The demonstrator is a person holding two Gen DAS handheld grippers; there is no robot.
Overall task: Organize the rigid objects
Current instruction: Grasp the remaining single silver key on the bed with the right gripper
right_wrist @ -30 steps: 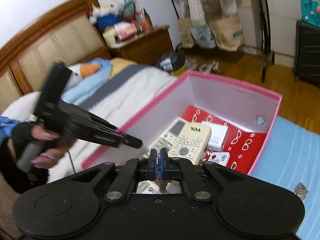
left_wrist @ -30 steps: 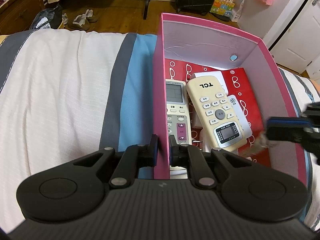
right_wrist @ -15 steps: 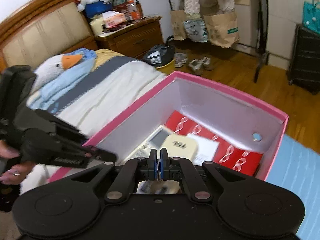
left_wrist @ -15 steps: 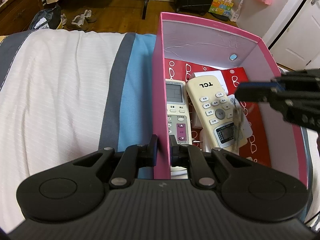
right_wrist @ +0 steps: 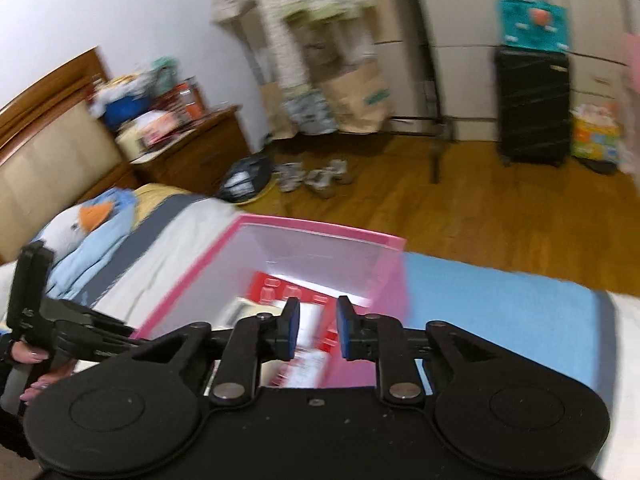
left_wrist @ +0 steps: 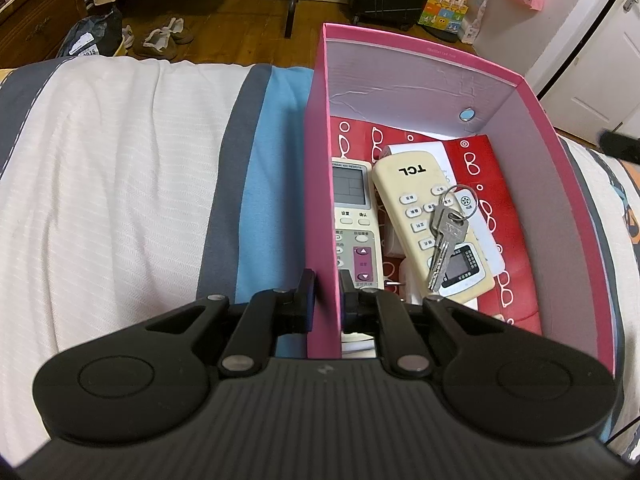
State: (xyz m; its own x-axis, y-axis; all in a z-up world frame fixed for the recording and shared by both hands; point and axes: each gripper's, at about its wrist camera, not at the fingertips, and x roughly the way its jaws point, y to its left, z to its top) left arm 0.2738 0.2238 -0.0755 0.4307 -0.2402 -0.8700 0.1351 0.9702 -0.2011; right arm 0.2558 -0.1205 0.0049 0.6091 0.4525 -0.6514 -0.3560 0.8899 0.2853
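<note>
A pink box (left_wrist: 320, 208) stands on the bed. Inside lie a cream TCL remote (left_wrist: 424, 208), a second remote with a screen (left_wrist: 354, 216), and red cards. A bunch of silver keys (left_wrist: 446, 236) on a ring lies on the TCL remote. My left gripper (left_wrist: 326, 296) is shut on the box's near left wall. My right gripper (right_wrist: 318, 330) is open and empty, above the box's (right_wrist: 320, 236) near right corner; only its tip (left_wrist: 618, 146) shows at the right edge of the left wrist view.
The bed has a white, grey and blue striped cover (left_wrist: 120, 184). A stuffed toy (right_wrist: 88, 228) lies near the headboard. Shoes (left_wrist: 164, 38), bags and a black suitcase (right_wrist: 532, 108) stand on the wooden floor beyond.
My right gripper carried the keys over the box, opened and let them drop onto the TCL remote, then drew back to the right. My left gripper kept its hold on the box wall.
</note>
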